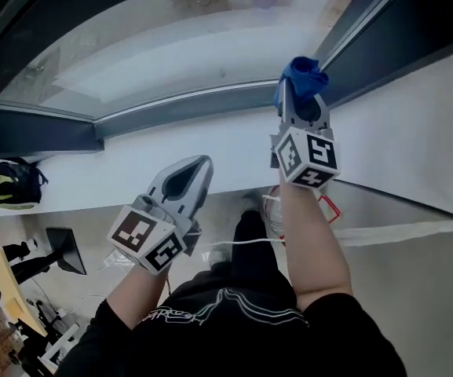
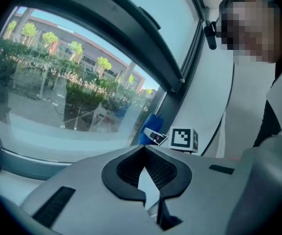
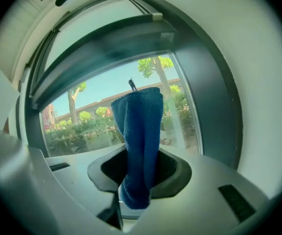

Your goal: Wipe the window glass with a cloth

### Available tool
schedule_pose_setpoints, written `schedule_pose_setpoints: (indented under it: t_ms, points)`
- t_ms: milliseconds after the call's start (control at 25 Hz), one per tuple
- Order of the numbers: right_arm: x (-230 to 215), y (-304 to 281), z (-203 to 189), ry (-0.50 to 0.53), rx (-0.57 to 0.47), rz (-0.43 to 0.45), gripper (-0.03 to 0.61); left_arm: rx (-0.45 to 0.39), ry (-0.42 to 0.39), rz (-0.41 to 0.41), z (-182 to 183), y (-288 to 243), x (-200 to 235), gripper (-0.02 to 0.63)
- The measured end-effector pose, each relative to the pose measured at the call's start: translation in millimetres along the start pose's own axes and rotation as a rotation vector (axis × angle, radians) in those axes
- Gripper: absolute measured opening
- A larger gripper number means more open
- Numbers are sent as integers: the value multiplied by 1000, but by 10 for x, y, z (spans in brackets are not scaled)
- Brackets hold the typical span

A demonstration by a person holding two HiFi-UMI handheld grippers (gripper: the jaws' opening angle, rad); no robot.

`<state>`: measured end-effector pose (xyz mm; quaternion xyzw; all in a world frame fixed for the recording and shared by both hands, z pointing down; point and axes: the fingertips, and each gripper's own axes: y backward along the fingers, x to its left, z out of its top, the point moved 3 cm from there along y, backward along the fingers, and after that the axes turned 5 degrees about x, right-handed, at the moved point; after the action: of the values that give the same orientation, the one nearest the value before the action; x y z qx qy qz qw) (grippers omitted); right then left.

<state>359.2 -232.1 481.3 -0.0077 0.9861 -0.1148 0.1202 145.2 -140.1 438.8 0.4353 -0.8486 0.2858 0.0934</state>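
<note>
Firmly pinched between the jaws of your right gripper (image 3: 140,187) is the blue cloth (image 3: 140,141). It stands up past the tips and hangs a little below them. In the head view that cloth (image 1: 301,75) sits right of center near the top, by the lower right corner of the window glass (image 1: 187,38), over the dark frame (image 1: 179,110). I cannot tell whether it touches the pane. Your left gripper (image 2: 151,199) has its jaws pressed nearly together with nothing between them. In the head view it (image 1: 201,165) lies lower and left of center, over the white sill (image 1: 93,175), well apart from the cloth. A black and yellow bag (image 1: 6,183) sits at the left edge.
</note>
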Motion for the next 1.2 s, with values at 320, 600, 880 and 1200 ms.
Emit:
schedule_pose_setpoints:
  t_ms: [320, 600, 880, 1200]
  points:
    - [1655, 1796, 921, -49, 40, 424, 92, -123, -98, -26, 562, 1775, -539, 5]
    - [3020, 3151, 1989, 132, 56, 766, 94, -220, -264, -158, 1354, 3190, -1341, 5]
    - [3552, 3718, 2395, 211, 49, 853, 94, -322, -402, -82, 1780, 4004, -1748, 5]
    - [3671, 3974, 2544, 186, 14, 897, 92, -365, -439, -54, 1818, 4250, -1957, 5]
